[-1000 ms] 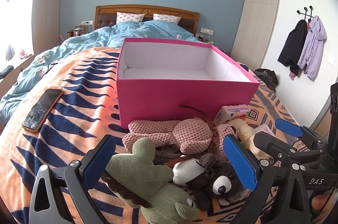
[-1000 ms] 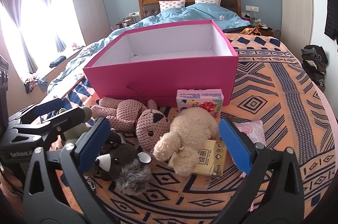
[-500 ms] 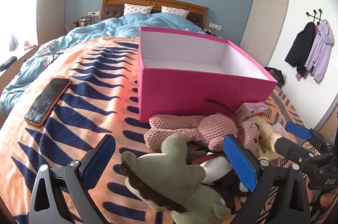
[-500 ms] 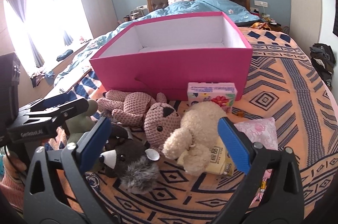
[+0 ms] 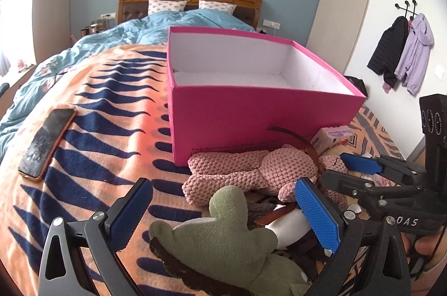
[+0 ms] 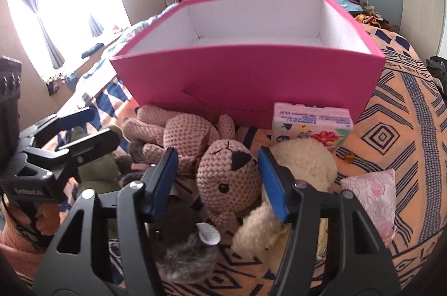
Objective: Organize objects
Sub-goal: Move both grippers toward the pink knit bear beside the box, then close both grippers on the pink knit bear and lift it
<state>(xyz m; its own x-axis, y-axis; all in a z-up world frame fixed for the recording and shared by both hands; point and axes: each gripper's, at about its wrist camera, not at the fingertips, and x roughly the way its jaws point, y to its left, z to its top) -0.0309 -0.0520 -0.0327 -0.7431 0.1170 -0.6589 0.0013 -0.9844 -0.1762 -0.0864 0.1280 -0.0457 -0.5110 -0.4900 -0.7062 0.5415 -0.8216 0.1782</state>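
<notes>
Right gripper (image 6: 216, 178): jaws closing, the pink bear's (image 6: 227, 181) head between the pads; contact not certain, small gaps show either side. Bear lies on the blanket (image 6: 391, 134) just before the pink box (image 6: 251, 81), body stretched away toward the left hand's side, so its long axis runs across the box front. Left gripper (image 5: 222, 215): jaws wide, nothing gripped, green plush (image 5: 223, 237) lying between them. Right hand is the nearer to the bear's head. Judgement: the lift goes up and forward over the near box wall; the trailing body may snag it.
</notes>
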